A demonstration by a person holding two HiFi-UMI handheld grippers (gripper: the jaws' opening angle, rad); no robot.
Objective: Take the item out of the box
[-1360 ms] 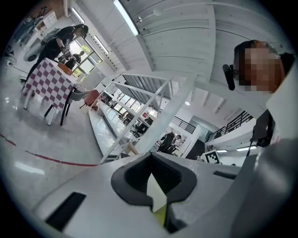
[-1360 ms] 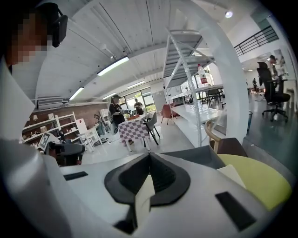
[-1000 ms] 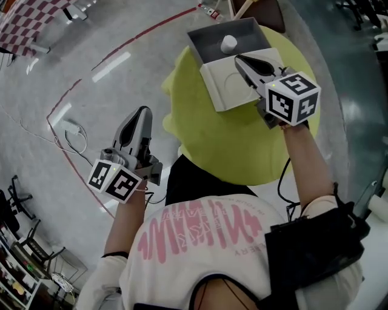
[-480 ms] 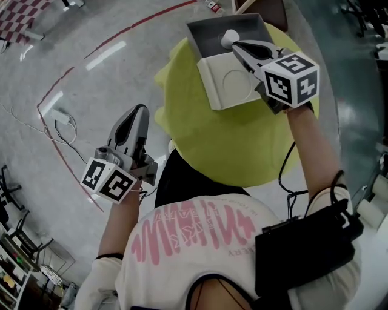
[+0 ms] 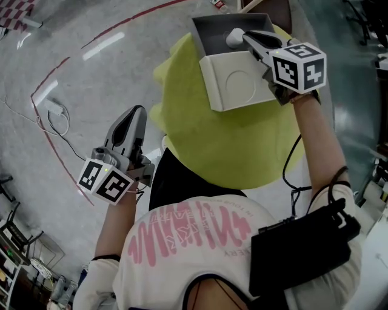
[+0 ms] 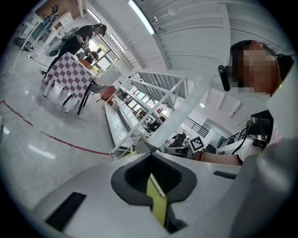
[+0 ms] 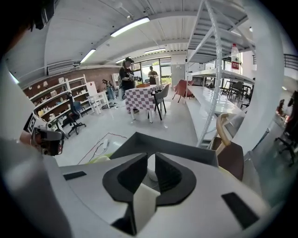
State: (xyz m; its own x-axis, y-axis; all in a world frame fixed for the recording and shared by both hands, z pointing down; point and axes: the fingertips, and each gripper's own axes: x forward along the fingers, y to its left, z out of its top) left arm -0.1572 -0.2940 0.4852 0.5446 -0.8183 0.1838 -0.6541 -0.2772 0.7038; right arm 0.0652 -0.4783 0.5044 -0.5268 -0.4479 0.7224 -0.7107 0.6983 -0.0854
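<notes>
An open box with a grey inside stands at the far side of a round table under a yellow-green cloth. Its white lid lies folded toward me. A small white round item sits inside the box. My right gripper is shut, with its tips over the box right beside the item. In the right gripper view the item shows through the slit between the jaws, with the box wall behind. My left gripper hangs shut and empty over the floor, left of the table.
A red tape line curves across the grey floor. A power strip with cable lies at the left. A brown chair stands behind the table. A checked table and people are far off.
My right gripper has moved forward from over the lid to the box, its tips now beside the white item. The left gripper has sunk a little.
</notes>
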